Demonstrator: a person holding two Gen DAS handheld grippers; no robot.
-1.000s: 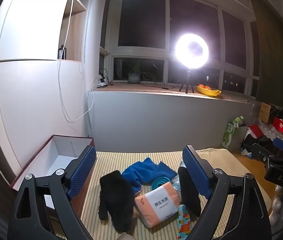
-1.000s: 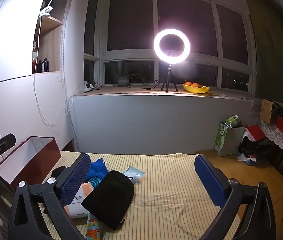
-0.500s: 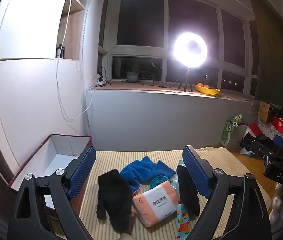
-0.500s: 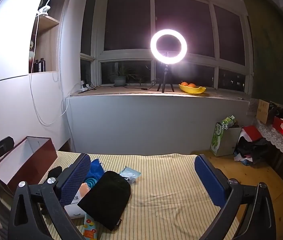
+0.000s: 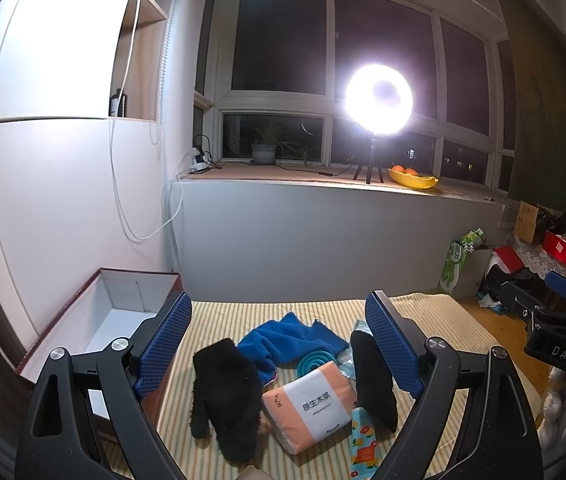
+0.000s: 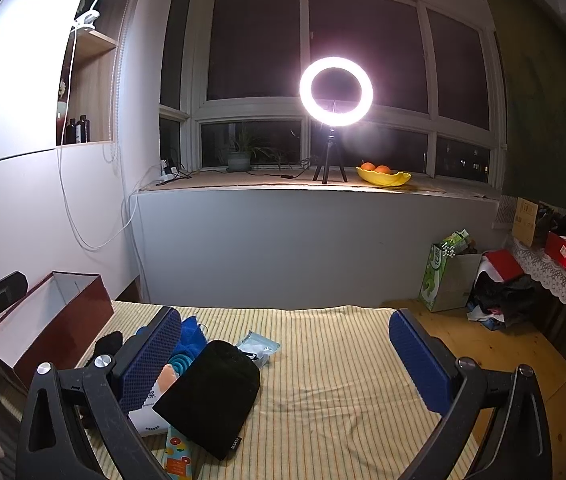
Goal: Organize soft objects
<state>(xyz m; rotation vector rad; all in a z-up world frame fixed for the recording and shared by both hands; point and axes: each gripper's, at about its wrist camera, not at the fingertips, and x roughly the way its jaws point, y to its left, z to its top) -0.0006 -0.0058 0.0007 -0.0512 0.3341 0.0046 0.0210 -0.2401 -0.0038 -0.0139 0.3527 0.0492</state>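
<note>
On the striped yellow mat point(image 5: 219, 312) lie a black mitten point(image 5: 227, 392), a blue towel point(image 5: 291, 340), a teal ring-shaped thing point(image 5: 315, 362), a peach-and-white tissue pack point(image 5: 311, 404), a black pouch point(image 5: 373, 380) and a small orange-printed packet point(image 5: 363, 440). My left gripper point(image 5: 279, 344) is open and empty above this pile. My right gripper point(image 6: 283, 354) is open and empty; the black pouch point(image 6: 213, 394) sits low between its fingers, near the left one. A clear packet point(image 6: 257, 346) lies behind the pouch.
An open dark-red box point(image 5: 123, 320) with a white inside stands at the mat's left edge, also seen in the right wrist view point(image 6: 63, 312). A grey wall and windowsill with a ring light point(image 6: 335, 96) lie ahead. Bags and clutter point(image 6: 483, 280) sit on the wooden floor at right.
Both views have shifted slightly; the objects sit a little lower and farther left in the right wrist view. Both grippers stay open and nothing on the mat has moved.
</note>
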